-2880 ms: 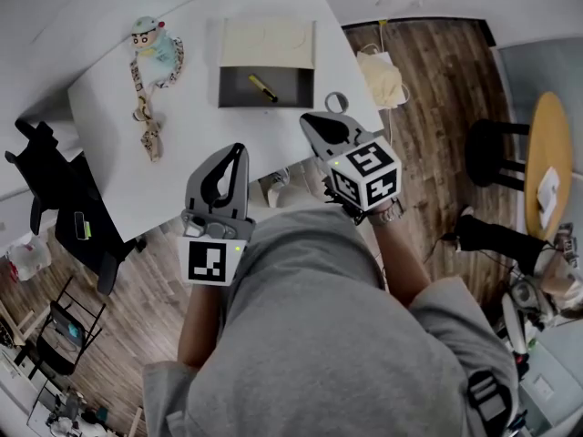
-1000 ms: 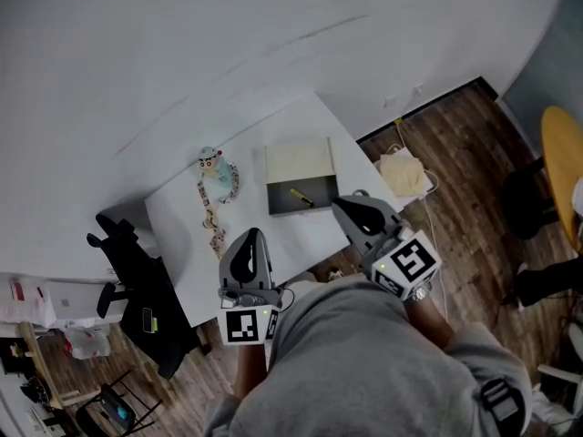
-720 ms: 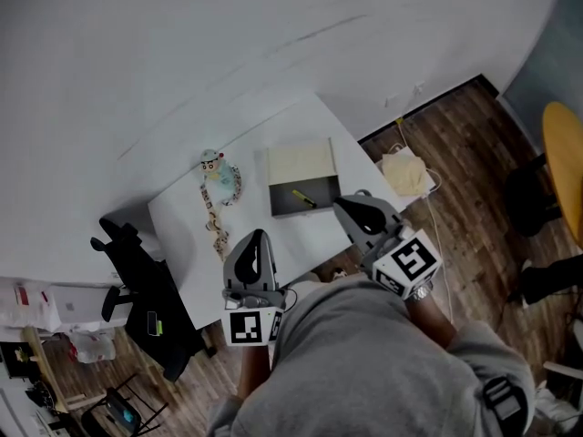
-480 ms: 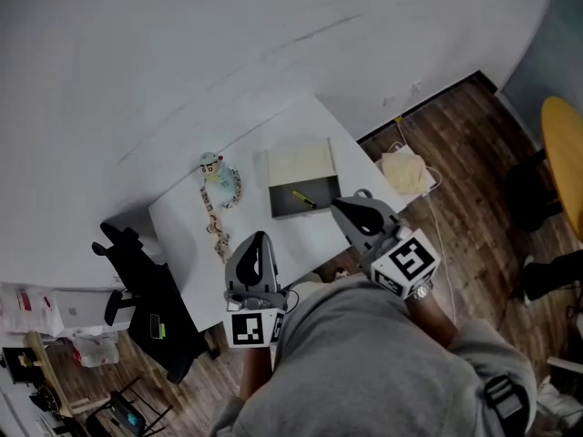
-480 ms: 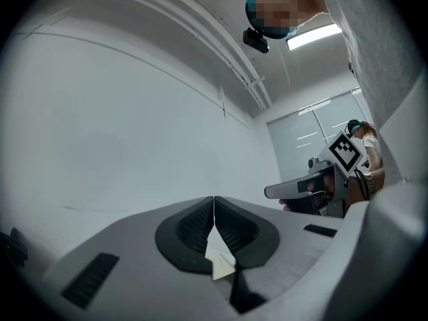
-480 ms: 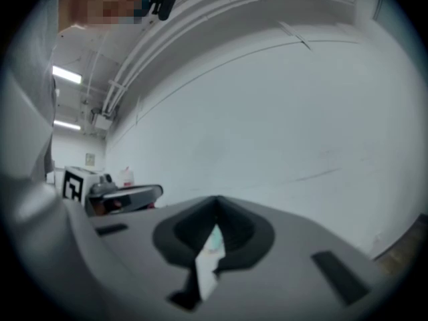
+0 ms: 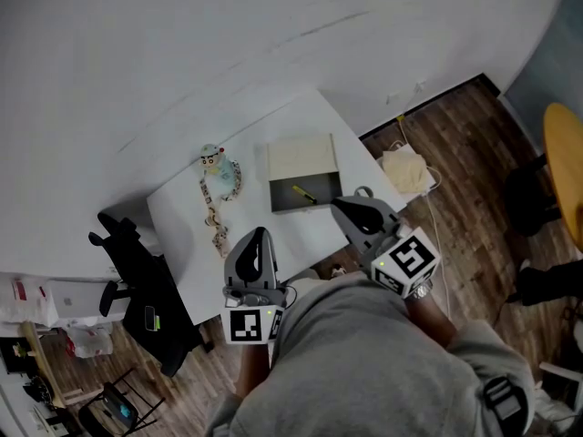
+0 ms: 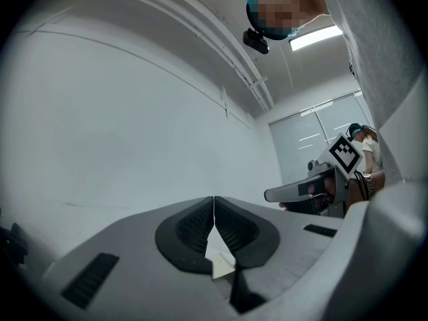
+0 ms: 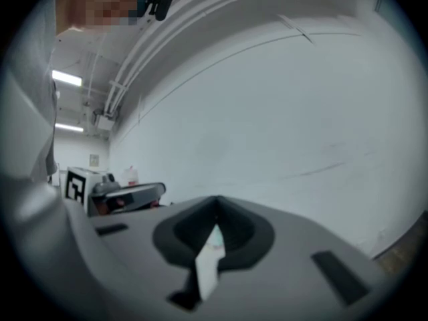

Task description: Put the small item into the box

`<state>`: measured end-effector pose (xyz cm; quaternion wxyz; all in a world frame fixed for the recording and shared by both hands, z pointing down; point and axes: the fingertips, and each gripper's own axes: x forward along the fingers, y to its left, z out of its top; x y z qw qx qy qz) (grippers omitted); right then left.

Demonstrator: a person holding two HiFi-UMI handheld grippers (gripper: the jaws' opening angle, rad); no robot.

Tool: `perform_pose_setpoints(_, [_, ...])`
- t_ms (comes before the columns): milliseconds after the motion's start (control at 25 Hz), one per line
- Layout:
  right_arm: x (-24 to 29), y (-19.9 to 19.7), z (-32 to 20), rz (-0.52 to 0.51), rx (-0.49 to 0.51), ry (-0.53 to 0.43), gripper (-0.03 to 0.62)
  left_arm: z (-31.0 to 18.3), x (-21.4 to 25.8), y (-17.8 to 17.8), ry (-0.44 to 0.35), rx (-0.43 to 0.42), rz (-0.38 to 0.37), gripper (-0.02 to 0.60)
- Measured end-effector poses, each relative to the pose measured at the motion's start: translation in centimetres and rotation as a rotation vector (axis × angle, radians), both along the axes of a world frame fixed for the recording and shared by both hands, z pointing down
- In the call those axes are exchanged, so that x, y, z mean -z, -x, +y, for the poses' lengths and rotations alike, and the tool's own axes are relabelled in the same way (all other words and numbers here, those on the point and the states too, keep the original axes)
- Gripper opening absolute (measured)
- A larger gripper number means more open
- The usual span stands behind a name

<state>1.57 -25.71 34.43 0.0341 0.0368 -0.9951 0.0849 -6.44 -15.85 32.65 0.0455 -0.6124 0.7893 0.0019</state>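
Yellow marker [image 7: 303, 194] lies inside the open box [image 7: 321, 200] on the tabletop [image 7: 182, 235], well ahead of your jaws, while your left gripper [image 7: 259, 235] and right gripper [image 7: 339, 204] both have their jaws pressed together on nothing.

Head view: dim, flat and greyish throughout. Light is even, with no hard shadows; the white bench [image 7: 182, 217] and the wall [image 7: 182, 53] read as dull grey. Strong fisheye, with the wall line and floor [image 7: 455, 153] bowing toward the edges. Small things on the bench are too small for detail.

Left gripper view: black round vignette in the corners. Brightest spot is a ceiling light strip [image 8: 314, 37] upper right, with mild glare. Left gripper [image 8: 214, 202] in the foreground is fairly sharp and softly shaded.

Right gripper view: softer overall. Right gripper [image 9: 216, 202] is out of focus and smeared. Ceiling lights [image 9: 67, 77] glow at left. Dark vignette, curved edges.
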Motion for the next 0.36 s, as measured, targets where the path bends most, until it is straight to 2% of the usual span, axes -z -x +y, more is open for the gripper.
perform_pose_setpoints(360, [-0.53, 0.02, -0.14, 0.004, 0.001, 0.016, 0.032, -0.27, -0.57, -0.11, -0.007, -0.008, 0.001, 0.034])
